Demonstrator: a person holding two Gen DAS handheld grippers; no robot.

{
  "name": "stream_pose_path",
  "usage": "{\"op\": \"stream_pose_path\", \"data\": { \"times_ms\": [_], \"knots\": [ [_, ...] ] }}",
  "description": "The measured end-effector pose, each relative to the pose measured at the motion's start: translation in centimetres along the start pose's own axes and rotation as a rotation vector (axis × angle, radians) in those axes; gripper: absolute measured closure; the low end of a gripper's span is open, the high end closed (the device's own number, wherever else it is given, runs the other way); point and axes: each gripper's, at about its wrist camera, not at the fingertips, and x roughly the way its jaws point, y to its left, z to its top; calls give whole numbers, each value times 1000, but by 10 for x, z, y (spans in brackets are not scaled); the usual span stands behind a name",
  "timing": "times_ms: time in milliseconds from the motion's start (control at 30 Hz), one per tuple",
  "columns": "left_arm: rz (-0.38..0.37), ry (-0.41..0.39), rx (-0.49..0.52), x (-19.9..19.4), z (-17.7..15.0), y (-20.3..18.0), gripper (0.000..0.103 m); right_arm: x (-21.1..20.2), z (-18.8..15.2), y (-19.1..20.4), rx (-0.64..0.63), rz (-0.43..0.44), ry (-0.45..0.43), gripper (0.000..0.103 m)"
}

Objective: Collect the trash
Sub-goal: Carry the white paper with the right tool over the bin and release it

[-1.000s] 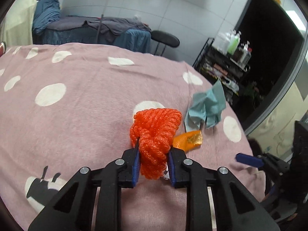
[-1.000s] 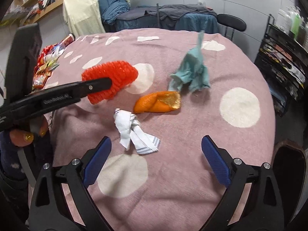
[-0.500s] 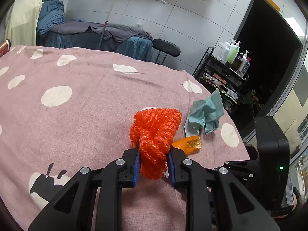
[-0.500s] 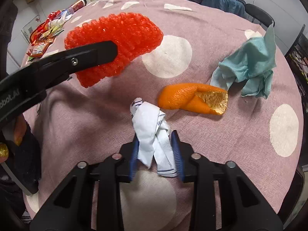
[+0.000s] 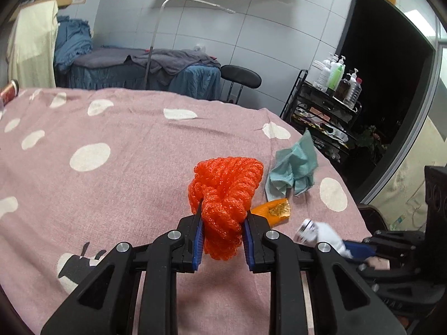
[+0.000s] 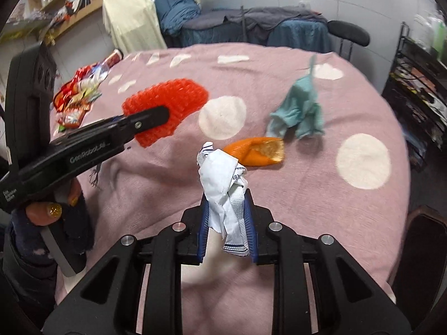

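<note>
Above pink tablecloth (image 6: 307, 195), right gripper (image 6: 226, 220) jaws just clamped white wrapper (image 6: 223, 184).

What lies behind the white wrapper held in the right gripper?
Behind the white wrapper lies the orange peel on the tablecloth, its left tip covered by the wrapper; farther back sits the teal tissue.

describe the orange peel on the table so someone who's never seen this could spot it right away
On the pink polka-dot tablecloth, look between the crumpled teal cloth and the white paper wad held by the right gripper. The orange peel lies flat there, the only smooth, glossy orange piece, with a pale inner end.
</note>
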Motion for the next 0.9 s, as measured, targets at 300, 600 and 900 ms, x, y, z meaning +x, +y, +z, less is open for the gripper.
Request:
{"op": "stream_pose_path", "data": {
  "times_ms": [300,600,900],
  "knots": [
    [-27,-39,60,-31,-10,-39,80,-43,-23,-33,118,-14,-92,79],
    [-98,-58,128,-50,-28,-92,80,-81,-55,-70,218,-55,-154,79],
    [-168,-47,186,-53,-45,-138,80,-121,-95,-106,336,-109,-217,79]
  ]
}}
